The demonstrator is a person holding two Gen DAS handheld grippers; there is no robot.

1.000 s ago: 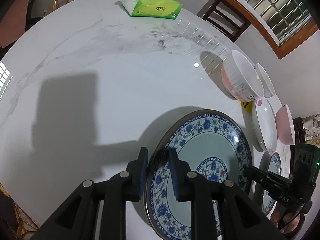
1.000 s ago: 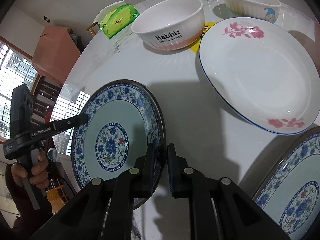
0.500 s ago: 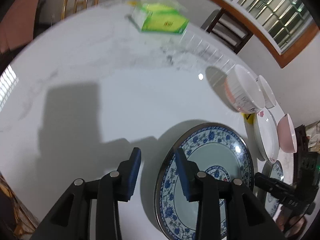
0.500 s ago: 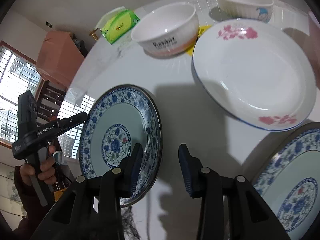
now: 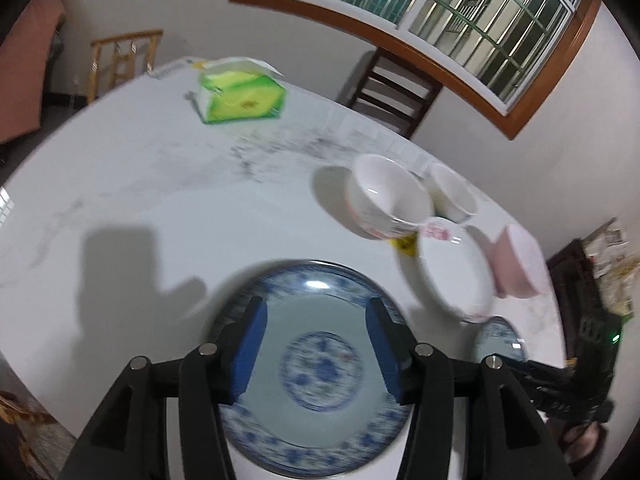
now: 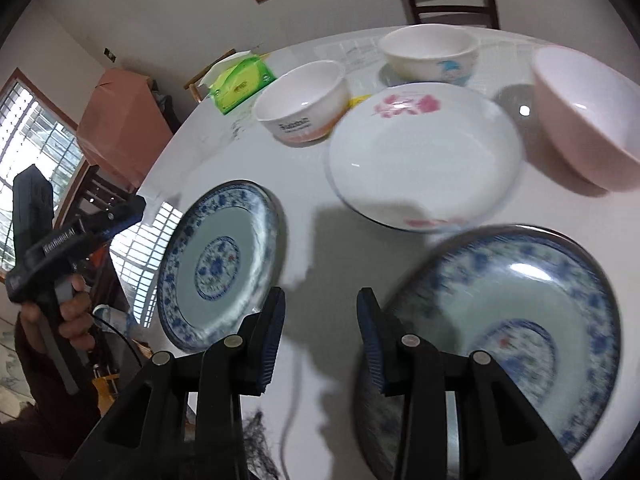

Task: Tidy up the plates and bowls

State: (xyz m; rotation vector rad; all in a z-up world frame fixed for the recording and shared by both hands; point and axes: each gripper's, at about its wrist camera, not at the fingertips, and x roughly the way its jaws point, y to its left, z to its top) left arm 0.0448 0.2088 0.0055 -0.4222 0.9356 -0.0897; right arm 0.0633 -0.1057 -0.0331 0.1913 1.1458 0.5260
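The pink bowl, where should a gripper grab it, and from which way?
Probably the pink bowl by its thin rim, coming from above with one finger inside and one outside. It stands upright and open, and its rounded wall looks too wide to span. The white flowered plate lies close beside it.

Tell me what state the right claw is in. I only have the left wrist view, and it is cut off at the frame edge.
Observer: The right claw is open with nothing between its fingers; bare table shows through the gap.
Operator: Where is it aimed relative to the blue plates?
Observer: Between them. In the right wrist view the first blue plate lies to its left and the second blue plate to its right, touching neither.
Operator: Is anything inside the pink bowl?
Observer: No. The pink bowl stands upright and its inside is empty.
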